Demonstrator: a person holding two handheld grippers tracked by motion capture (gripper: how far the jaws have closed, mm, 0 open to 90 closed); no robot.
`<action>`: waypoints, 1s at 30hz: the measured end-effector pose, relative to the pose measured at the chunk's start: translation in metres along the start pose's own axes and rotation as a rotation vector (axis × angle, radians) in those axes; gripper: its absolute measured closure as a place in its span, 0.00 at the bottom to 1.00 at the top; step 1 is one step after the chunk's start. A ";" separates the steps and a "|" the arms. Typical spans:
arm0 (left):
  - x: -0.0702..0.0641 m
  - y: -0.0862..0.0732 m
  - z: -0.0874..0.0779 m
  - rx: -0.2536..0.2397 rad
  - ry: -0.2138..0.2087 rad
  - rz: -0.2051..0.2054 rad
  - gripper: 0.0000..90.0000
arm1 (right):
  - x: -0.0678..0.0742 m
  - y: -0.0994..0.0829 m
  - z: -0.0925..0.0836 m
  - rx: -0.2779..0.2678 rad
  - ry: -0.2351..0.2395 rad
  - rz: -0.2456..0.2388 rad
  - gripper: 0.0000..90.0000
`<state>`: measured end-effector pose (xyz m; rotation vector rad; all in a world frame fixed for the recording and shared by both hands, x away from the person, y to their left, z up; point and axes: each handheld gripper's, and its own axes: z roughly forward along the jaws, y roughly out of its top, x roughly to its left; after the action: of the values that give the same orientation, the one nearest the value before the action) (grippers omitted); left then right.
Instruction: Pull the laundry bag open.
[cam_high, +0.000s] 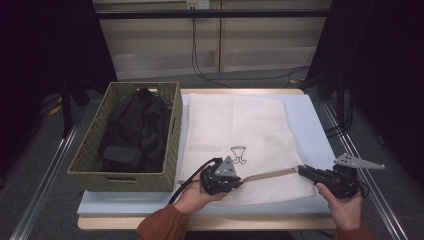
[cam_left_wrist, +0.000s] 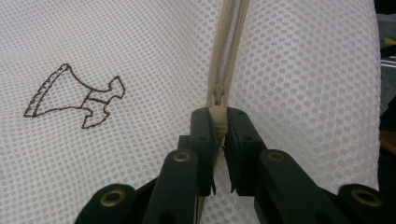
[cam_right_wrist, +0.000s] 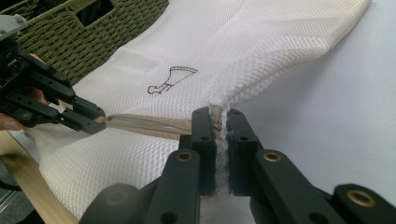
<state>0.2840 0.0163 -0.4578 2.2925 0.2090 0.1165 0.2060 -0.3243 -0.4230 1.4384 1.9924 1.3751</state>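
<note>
A white mesh laundry bag (cam_high: 235, 125) lies flat on the table, with a brown stitched mark (cam_left_wrist: 74, 95) on it. A beige zipper (cam_high: 270, 175) runs along its near edge. My left gripper (cam_high: 241, 181) is shut on the zipper pull (cam_left_wrist: 218, 114), just below the slider; it also shows in the right gripper view (cam_right_wrist: 100, 120). My right gripper (cam_high: 301, 170) is shut on the bag's edge at the zipper's right end (cam_right_wrist: 216, 112), and the mesh bunches up there. The zipper (cam_right_wrist: 144, 125) stretches taut between the two grippers.
A woven green basket (cam_high: 90, 150) holding black clothes (cam_high: 135, 130) stands to the left of the bag, its wall (cam_right_wrist: 70, 32) close to my left gripper. The white tabletop (cam_high: 312, 125) is bare to the right of the bag.
</note>
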 end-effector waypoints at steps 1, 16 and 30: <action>0.000 -0.001 0.000 -0.013 -0.002 -0.009 0.91 | 0.000 0.000 0.000 -0.001 0.002 0.002 0.94; 0.000 -0.009 -0.013 0.014 0.012 -0.006 0.91 | 0.001 -0.003 -0.005 -0.007 0.003 0.000 0.94; -0.002 -0.014 -0.018 0.006 0.011 -0.009 0.91 | -0.002 -0.008 -0.010 -0.013 -0.001 0.008 0.94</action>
<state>0.2777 0.0384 -0.4562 2.2975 0.2257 0.1240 0.1949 -0.3312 -0.4250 1.4425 1.9760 1.3871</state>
